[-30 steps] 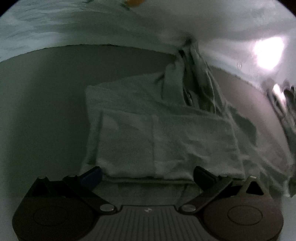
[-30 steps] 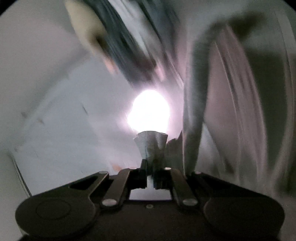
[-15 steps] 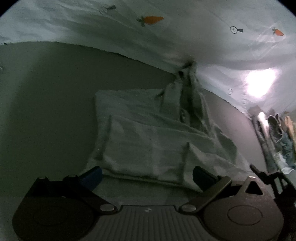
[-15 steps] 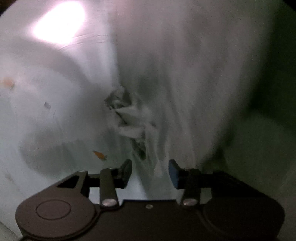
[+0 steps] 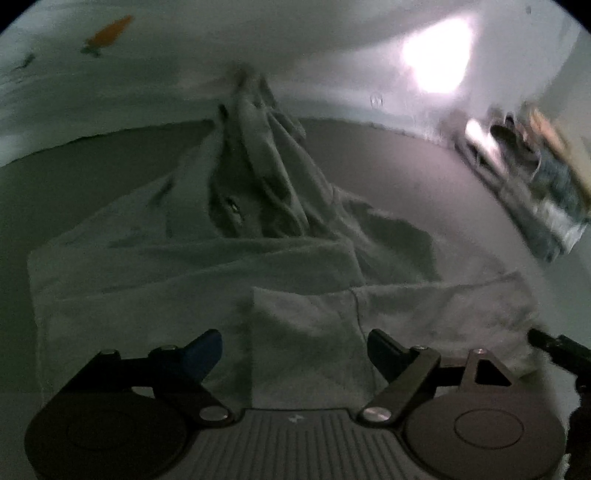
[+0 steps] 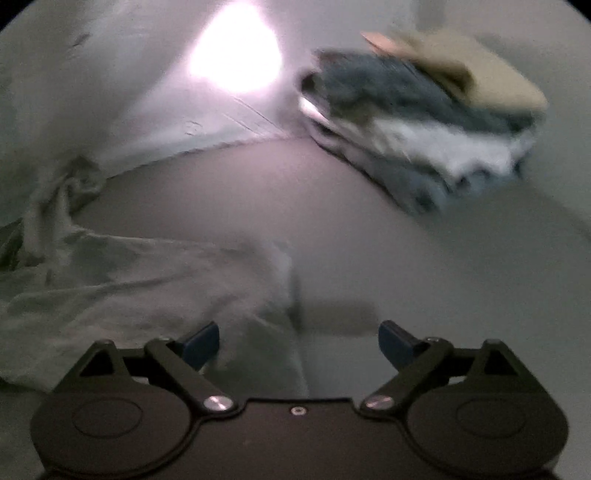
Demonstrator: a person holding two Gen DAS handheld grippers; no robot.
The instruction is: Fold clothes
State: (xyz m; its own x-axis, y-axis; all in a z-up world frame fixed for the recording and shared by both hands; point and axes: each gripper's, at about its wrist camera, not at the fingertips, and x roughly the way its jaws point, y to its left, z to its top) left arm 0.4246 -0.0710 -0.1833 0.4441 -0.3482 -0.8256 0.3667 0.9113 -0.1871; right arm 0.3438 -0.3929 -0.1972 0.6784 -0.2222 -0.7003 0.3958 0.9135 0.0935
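A pale grey garment (image 5: 192, 266) lies partly folded on the grey surface, with a bunched part (image 5: 258, 147) rising at its far end. My left gripper (image 5: 295, 345) is open, low over the garment's near folded edge. In the right wrist view the same garment (image 6: 129, 280) lies at the left, its right edge (image 6: 284, 266) between the fingers. My right gripper (image 6: 299, 341) is open and empty, just above that edge. Its tip shows at the right edge of the left wrist view (image 5: 554, 347).
A stack of folded clothes (image 6: 424, 122), beige on top of blue and white, sits at the far right; it also shows in the left wrist view (image 5: 535, 184). A pale sheet with carrot prints (image 5: 107, 33) lies beyond the grey surface (image 6: 406, 251).
My right gripper, shut on cloth a second ago, has opened and let it go, then swung down to the garment's right edge. My left gripper has moved closer over the near fold.
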